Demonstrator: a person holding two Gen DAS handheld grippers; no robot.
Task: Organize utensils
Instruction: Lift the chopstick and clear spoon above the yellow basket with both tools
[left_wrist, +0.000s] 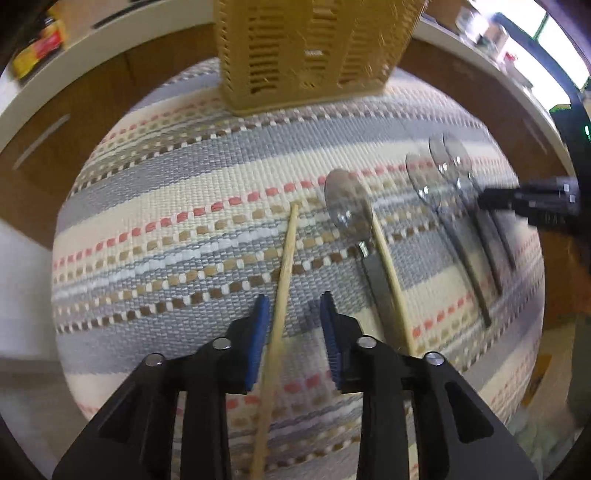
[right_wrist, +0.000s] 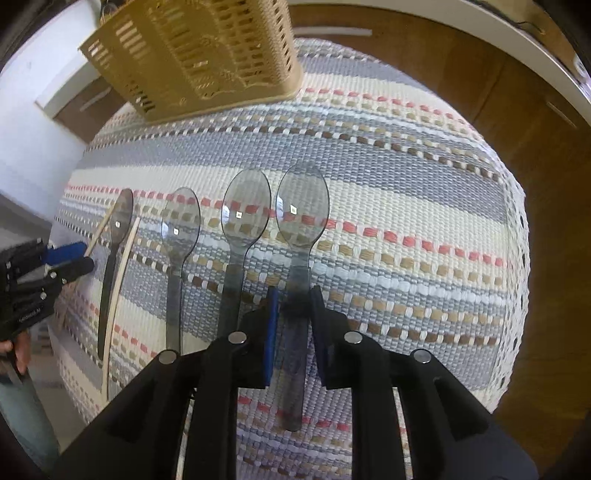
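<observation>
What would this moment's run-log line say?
left gripper: open around chopstick | right gripper: open around spoon handle | basket: upright

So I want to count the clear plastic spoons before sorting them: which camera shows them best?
The right wrist view: all four spoons lie side by side on the striped mat, bowls and handles visible. The left wrist view shows them off to the right, blurred and overlapping, with the right gripper over the far ones.
</observation>
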